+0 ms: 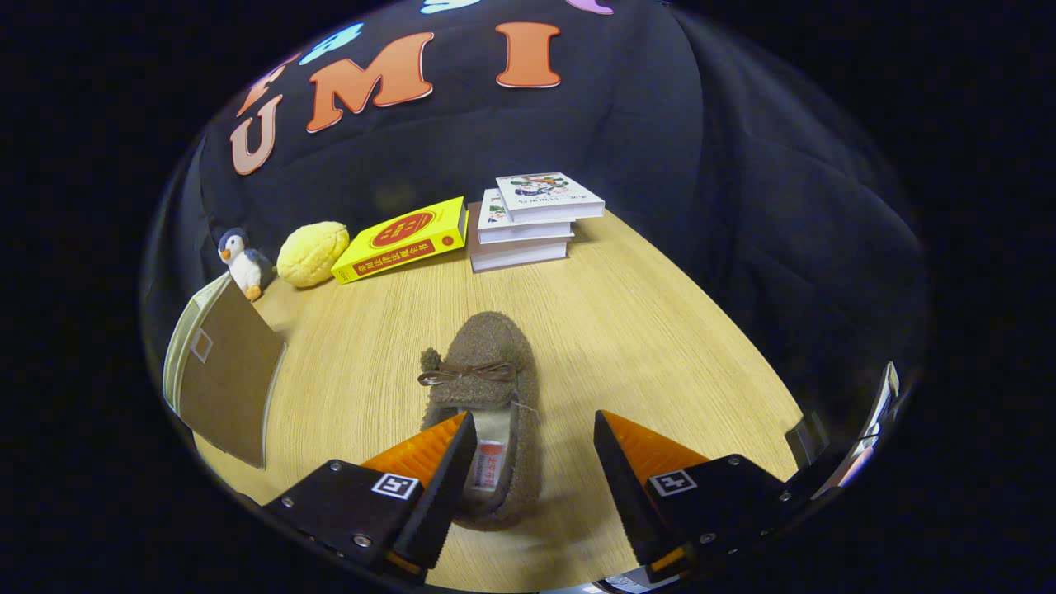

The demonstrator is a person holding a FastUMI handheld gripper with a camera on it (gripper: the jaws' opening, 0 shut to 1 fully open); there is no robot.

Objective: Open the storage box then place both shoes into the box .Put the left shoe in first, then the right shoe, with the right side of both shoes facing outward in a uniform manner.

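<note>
A fuzzy brown slipper (487, 388) with a thin brown bow lies on the wooden table (627, 330), toe pointing away from me. Its heel end and cream insole sit between my fingers, closer to the left one. My gripper (535, 441) is open, hovering above the heel; the left finger (433, 462) overlaps the slipper's left edge, and the right finger (631, 466) stands apart from it over bare wood. The storage box (223, 379), brown with a pale edge, stands to the left with its flap swung open.
At the table's far side lie a yellow book (404, 238), a stack of three white books (528, 219), a yellow plush ball (312, 253) and a small penguin toy (241, 262). Black cloth closes off the back and right.
</note>
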